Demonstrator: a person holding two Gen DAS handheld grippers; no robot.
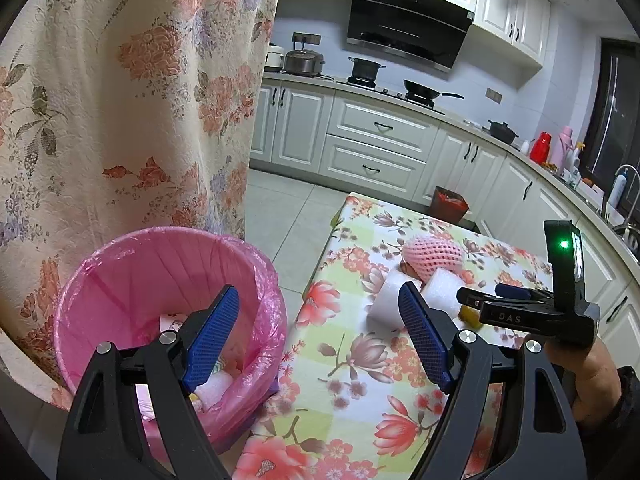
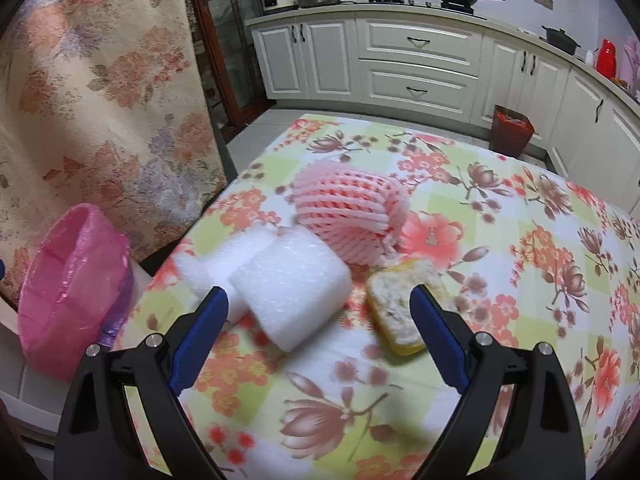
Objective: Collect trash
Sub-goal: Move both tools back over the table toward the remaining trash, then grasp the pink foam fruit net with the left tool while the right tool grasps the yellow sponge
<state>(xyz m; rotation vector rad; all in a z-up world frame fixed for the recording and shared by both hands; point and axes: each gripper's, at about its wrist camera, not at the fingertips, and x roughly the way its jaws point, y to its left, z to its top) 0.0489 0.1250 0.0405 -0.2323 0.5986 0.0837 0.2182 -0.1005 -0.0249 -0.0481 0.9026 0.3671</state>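
Observation:
On the floral tablecloth (image 2: pixel 500 240) lie two white foam rolls (image 2: pixel 290 286), a pink foam fruit net (image 2: pixel 348 212) and a yellow sponge-like scrap (image 2: pixel 400 312). My right gripper (image 2: pixel 320 336) is open and empty, just short of the front foam roll and the yellow scrap. A pink-lined trash bin (image 1: pixel 160 292) stands left of the table and holds some trash; it also shows in the right wrist view (image 2: pixel 72 288). My left gripper (image 1: pixel 320 340) is open and empty, between the bin and the table edge. The right gripper (image 1: pixel 480 300) shows in the left wrist view beside the foam rolls (image 1: pixel 386 300).
A floral curtain (image 1: pixel 120 100) hangs behind the bin. White kitchen cabinets (image 2: pixel 420 60) with pots on the counter run along the back. A dark red-lined bin (image 2: pixel 512 128) stands on the floor beyond the table. A sink and bottles (image 1: pixel 620 188) are at right.

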